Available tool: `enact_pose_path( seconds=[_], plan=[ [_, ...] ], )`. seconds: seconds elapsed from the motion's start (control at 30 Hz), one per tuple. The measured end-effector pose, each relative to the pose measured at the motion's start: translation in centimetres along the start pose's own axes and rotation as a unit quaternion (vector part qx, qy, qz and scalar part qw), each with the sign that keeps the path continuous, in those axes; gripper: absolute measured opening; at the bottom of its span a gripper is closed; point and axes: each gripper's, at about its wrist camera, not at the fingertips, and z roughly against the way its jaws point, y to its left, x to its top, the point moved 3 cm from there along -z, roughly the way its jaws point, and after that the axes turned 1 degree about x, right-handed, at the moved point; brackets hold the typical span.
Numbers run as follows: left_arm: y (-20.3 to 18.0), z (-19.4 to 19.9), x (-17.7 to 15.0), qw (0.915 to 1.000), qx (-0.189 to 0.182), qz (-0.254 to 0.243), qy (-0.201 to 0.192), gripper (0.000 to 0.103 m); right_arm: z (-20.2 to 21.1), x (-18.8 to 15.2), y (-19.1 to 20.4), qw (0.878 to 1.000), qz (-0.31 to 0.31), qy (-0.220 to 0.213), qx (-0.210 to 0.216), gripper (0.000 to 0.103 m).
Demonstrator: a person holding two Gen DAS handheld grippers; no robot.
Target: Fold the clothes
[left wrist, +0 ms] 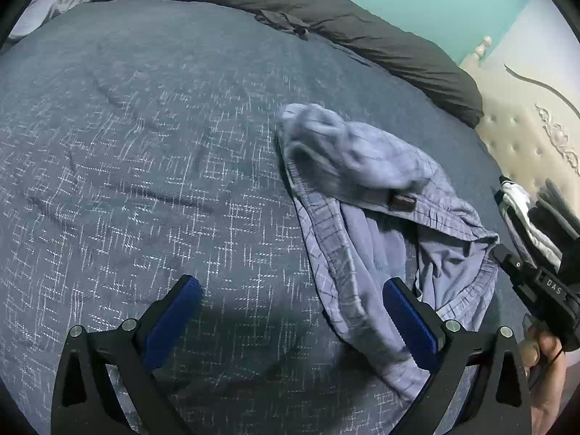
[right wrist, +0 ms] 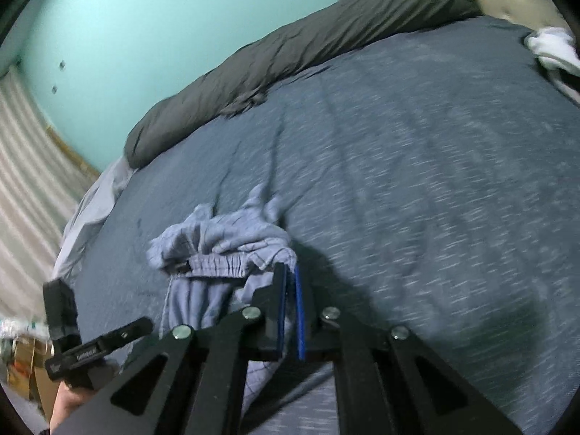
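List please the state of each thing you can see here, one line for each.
Left tongs: open, empty, above the bedspread.
Right tongs: shut on the shorts' edge.
Blue shorts: crumpled, unfolded.
Blue bedspread: spread out, slightly wrinkled.
Grey blanket: bunched along the far edge.

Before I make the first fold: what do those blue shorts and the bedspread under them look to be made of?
The shorts look like thin woven cotton, matte, with a fine check and a gathered elastic waistband; they crumple softly. The bedspread looks like a thicker quilted fabric, dull blue with pale crosshatch flecks and shallow puckers. Fibre content cannot be told for either. The right gripper pinches the shorts' edge.
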Motion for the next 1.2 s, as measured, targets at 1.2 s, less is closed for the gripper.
enact_pose_path(
  seconds=[1.2],
  plan=[
    [0.2, -3.5, 4.2, 0.9989, 0.031, -0.034, -0.009, 0.103, -0.5, -0.6, -2.8, 0.999, -0.042, 0.005, -0.003, 0.004]
  ],
)
